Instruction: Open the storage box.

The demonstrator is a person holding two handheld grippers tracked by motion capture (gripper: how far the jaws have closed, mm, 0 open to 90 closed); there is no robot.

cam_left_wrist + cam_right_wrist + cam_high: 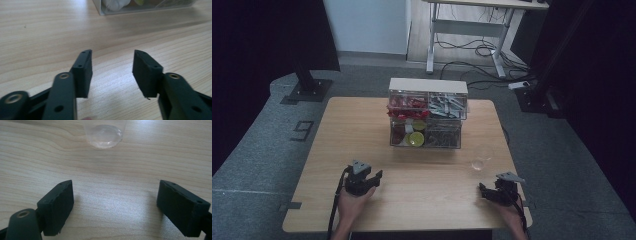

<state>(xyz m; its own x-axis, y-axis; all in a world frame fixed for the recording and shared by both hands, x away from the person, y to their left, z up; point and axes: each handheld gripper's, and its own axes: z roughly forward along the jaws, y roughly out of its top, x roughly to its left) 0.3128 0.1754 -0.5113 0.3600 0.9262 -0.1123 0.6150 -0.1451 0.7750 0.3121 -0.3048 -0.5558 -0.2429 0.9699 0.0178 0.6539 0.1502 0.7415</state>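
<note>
Looking like nothing's really begun: left gripper (pixel 362 181) and right gripper (pixel 497 192) rest on the table (pixel 337 150), jaws spread apart, both empty. Clear cup (pixel 482 157) stands untouched just ahead of the right one, near the organizer (pixel 427 120).

The high view looks forward and down on the whole bench (pixel 362 140). Each gripper view rides low and close over its surface, sharing the organiser (pixel 427 120) corner and the clear cup (pixel 103 135).
</note>
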